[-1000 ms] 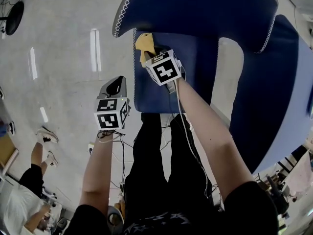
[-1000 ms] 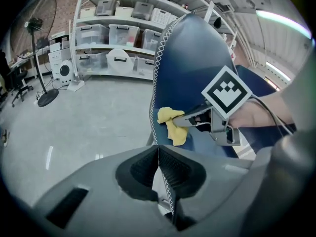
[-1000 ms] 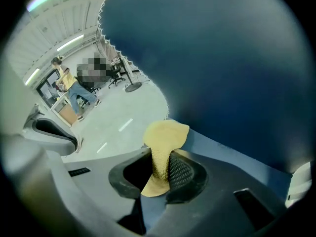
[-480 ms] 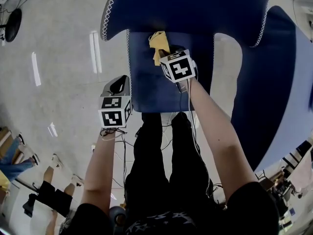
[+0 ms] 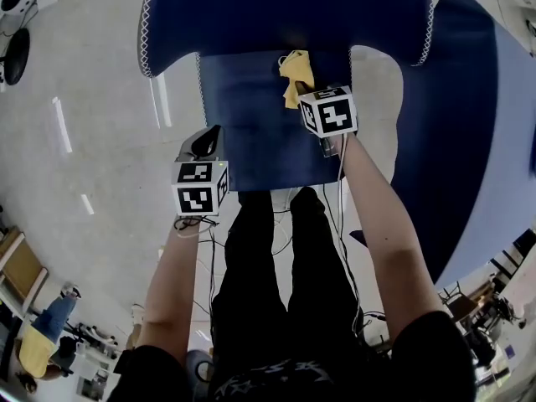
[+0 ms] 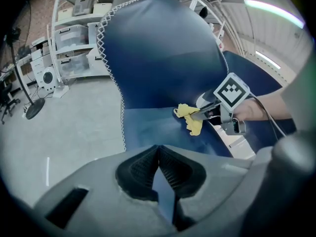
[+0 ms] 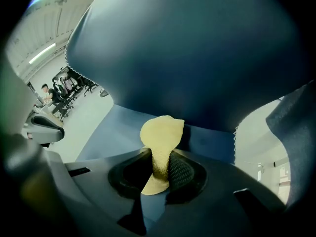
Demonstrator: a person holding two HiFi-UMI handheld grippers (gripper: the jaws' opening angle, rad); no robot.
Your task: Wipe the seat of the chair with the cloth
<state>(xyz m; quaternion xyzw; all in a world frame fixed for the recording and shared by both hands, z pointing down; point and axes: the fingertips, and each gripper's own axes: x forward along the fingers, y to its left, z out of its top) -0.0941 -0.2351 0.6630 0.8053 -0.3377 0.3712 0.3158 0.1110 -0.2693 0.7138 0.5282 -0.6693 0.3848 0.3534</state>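
No legible text, label, brand, number or sign on anything in any of three views.

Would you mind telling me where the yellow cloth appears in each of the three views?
Head view: cloth upper centre, over the seat.
Left gripper view: right of centre, held by the right gripper.
Right gripper view: centre, clamped between the jaws.
Shared landmark: blue backrest.

Grey glossy floor (image 5: 100,141); white shelving (image 6: 55,38) with storage boxes (image 6: 71,35).
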